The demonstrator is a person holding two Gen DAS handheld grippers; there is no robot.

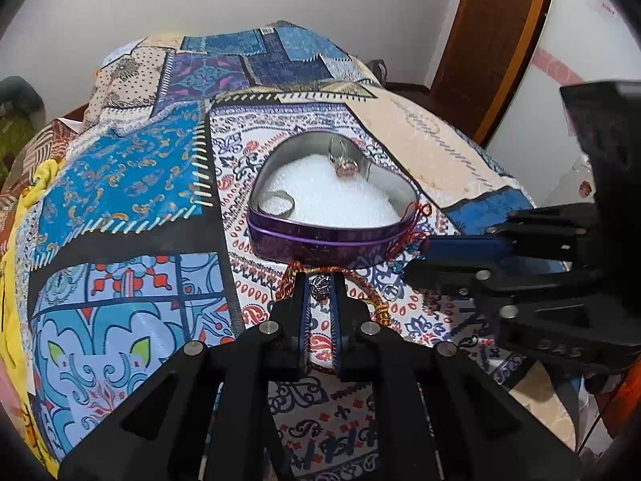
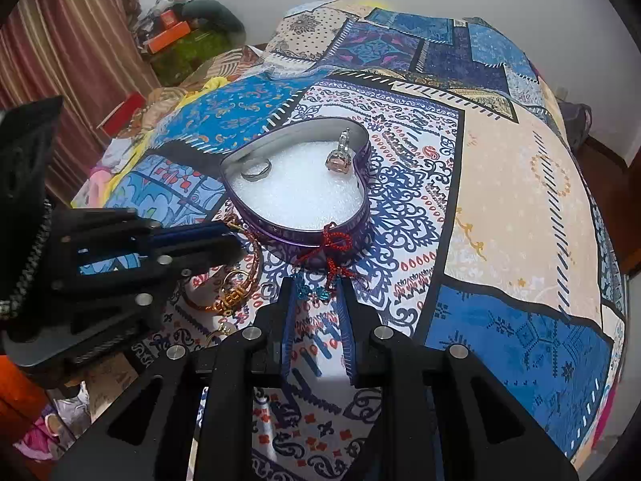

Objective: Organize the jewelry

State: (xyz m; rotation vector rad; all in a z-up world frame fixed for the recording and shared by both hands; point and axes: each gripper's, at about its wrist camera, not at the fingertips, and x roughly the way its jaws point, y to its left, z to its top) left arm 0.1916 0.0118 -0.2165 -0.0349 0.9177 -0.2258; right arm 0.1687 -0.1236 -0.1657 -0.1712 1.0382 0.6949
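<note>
Tin sits mid-bedspread, edges well apart.

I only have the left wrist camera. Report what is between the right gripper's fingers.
Observer: Two small blue gems sit between the right gripper fingertips; whether they are pinched I cannot tell.
Operator: Now describe the red thread on the heart tin.
Observer: It is tied in a bow on the rim nearest the right gripper.
Operator: My left gripper is shut on a dark bead. Name anything gold nearby.
Observer: A gold charm with letters lies against the braided bracelet.
</note>
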